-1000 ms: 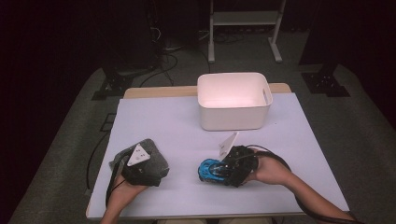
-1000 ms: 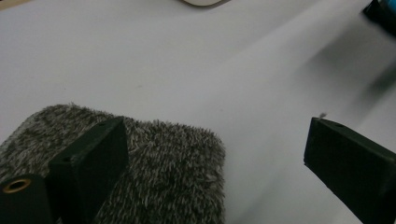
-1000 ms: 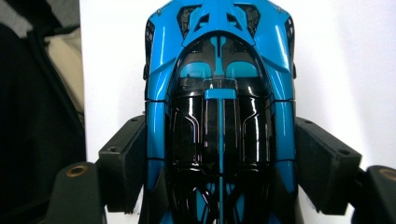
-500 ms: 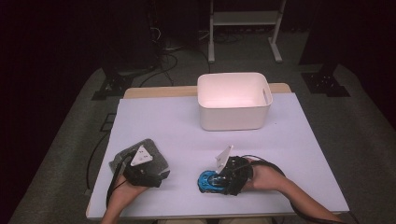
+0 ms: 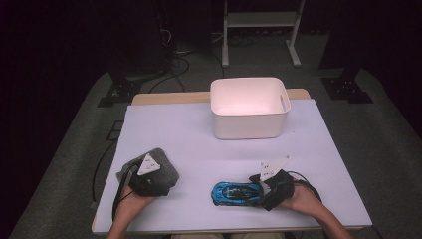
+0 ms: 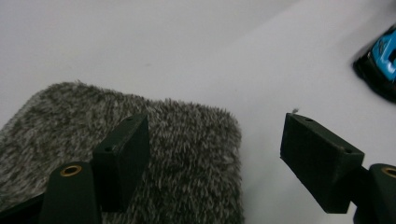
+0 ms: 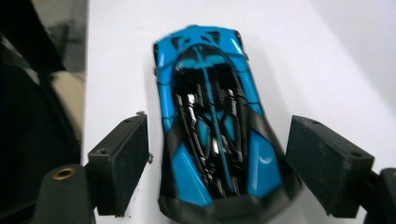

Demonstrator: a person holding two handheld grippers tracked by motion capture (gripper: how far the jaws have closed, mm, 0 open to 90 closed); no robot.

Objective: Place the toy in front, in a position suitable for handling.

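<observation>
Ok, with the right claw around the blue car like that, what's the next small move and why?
Probably close the right claw on the blue toy car. Its jaws, which have just been opening, flank the car's rear with a gap on each side, so nothing grips it yet, and the car lies flat on the table.

**My two black tongs**

My left gripper and right gripper are both black and blocky, each topped with a pale grey three-cornered plate marked with small dark dots. A black cable trails from each. Seen close, the jaws are flat rectangular blocks with small screw holes, set on arms with a brass-coloured ring. My forearms are bare, without sleeves.
</observation>
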